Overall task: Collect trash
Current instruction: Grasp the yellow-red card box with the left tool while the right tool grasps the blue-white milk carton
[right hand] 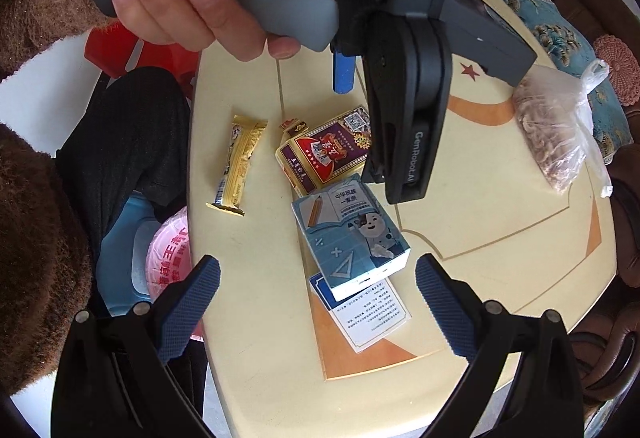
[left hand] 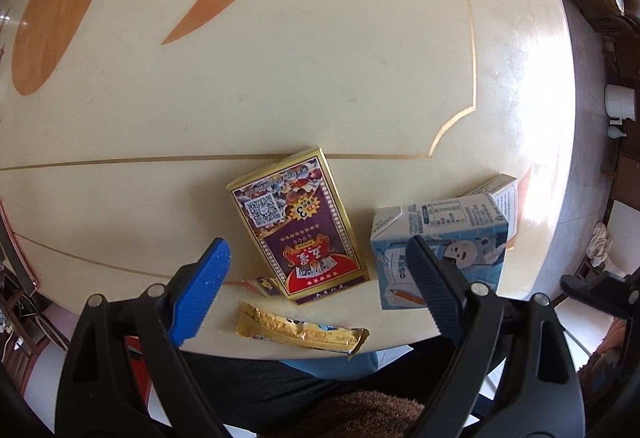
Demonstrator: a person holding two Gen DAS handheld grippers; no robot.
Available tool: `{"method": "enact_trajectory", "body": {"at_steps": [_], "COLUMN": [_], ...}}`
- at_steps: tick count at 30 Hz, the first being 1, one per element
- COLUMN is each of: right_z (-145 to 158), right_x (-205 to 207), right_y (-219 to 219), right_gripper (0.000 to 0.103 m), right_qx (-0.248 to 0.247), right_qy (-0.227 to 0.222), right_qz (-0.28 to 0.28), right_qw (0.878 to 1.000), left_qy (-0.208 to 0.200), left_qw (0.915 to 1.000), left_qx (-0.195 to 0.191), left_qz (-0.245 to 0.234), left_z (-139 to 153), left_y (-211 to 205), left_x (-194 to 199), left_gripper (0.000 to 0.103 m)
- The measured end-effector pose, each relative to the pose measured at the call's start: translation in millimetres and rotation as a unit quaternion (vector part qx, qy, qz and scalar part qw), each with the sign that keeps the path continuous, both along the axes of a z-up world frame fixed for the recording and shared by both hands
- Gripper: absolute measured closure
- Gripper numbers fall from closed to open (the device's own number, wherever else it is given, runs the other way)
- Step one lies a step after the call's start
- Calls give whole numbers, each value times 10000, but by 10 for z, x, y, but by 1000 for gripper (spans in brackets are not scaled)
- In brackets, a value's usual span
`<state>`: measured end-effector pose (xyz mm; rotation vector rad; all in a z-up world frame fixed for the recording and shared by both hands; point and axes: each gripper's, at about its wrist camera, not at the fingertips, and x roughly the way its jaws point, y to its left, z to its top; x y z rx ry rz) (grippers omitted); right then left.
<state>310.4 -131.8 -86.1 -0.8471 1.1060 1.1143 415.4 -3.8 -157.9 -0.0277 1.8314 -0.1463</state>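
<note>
Trash lies near the front edge of the cream table. There is a purple and gold box, a blue milk carton and a gold wrapper. A small gold scrap lies beside the box. My left gripper hangs open over the box's near end and holds nothing. My right gripper is open too. The blue carton lies just ahead of its fingers, on a printed white card. The box and the wrapper lie further on. A hand holds the left tool above them.
A clear plastic bag of brownish stuff sits at the table's right. A bin with a pink liner stands on the floor by the table's left edge. A red stool stands behind it, and brown seats with a blue cushion surround the table.
</note>
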Motion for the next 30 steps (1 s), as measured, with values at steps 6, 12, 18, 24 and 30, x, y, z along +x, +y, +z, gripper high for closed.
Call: {"method": "enact_trajectory", "body": {"at_steps": [6, 12, 18, 24, 30], "right_z": [-177, -420, -510, -671, -696], "right_x": [118, 172, 206, 183, 156], "right_y": [85, 116, 130, 194, 208], "right_gripper": [7, 7, 7, 9, 30], "right_qx": [-155, -262, -160, -325, -290], "right_qy": [147, 245, 207, 47, -58], "right_qz": [274, 410, 403, 399, 329], "right_qw": [9994, 9985, 9988, 9987, 9990], "left_qy": [112, 174, 275, 332, 313], "left_qw": [9996, 9992, 9988, 9989, 9987], "left_qx": [-35, 15, 94, 154, 203], "left_qz": [270, 363, 402, 301, 344], "left_z": [-138, -271, -432, -602, -686], "left_y": [113, 201, 223, 208, 99], "left_x": [71, 131, 230, 314, 334], "left_gripper": [16, 16, 16, 16, 16]}}
